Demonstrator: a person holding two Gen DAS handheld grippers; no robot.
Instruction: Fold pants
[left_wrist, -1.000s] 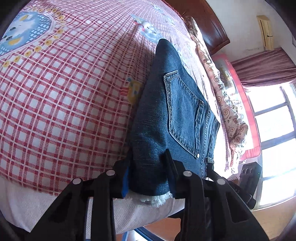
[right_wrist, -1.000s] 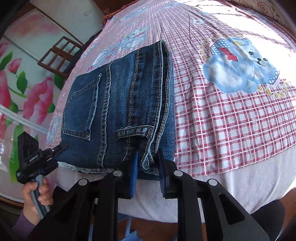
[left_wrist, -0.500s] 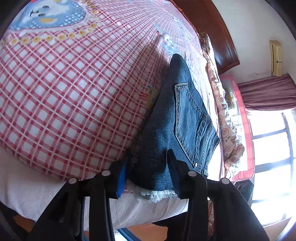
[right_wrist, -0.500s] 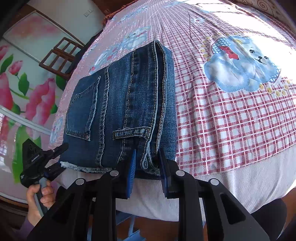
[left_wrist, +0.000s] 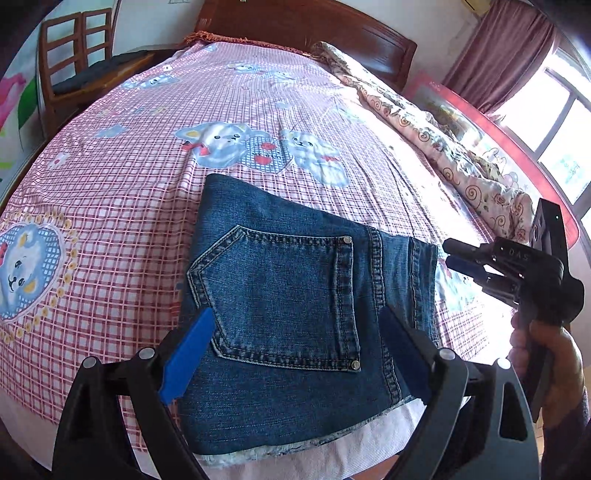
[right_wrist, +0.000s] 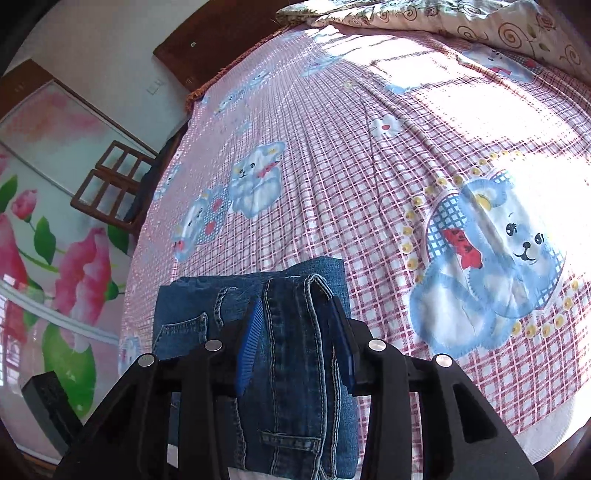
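Note:
Folded blue jeans (left_wrist: 295, 295) lie flat near the front edge of the bed, back pocket up. My left gripper (left_wrist: 295, 350) hovers over them, jaws opening and spread wide; its blue pads (left_wrist: 188, 354) touch no denim. In the right wrist view the jeans (right_wrist: 291, 369) show their thick folded waistband side. My right gripper (right_wrist: 297, 343) straddles that fold with its jaws opening, and the pads (right_wrist: 251, 343) stand just off the cloth. The left wrist view also shows the right gripper (left_wrist: 452, 254), hand-held, at the jeans' right edge.
The bed carries a pink checked sheet (left_wrist: 129, 184) with bear prints. A rolled floral quilt (left_wrist: 443, 147) lies along the far right side before a window. A wooden chair (left_wrist: 74, 55) stands at the far left by the headboard (left_wrist: 314, 26). The mattress front edge (left_wrist: 369, 443) is close below.
Both grippers let go of the jeans' near edge and drew back and up. The left jaws spread wide and that view rolled level; the right jaws parted a little.

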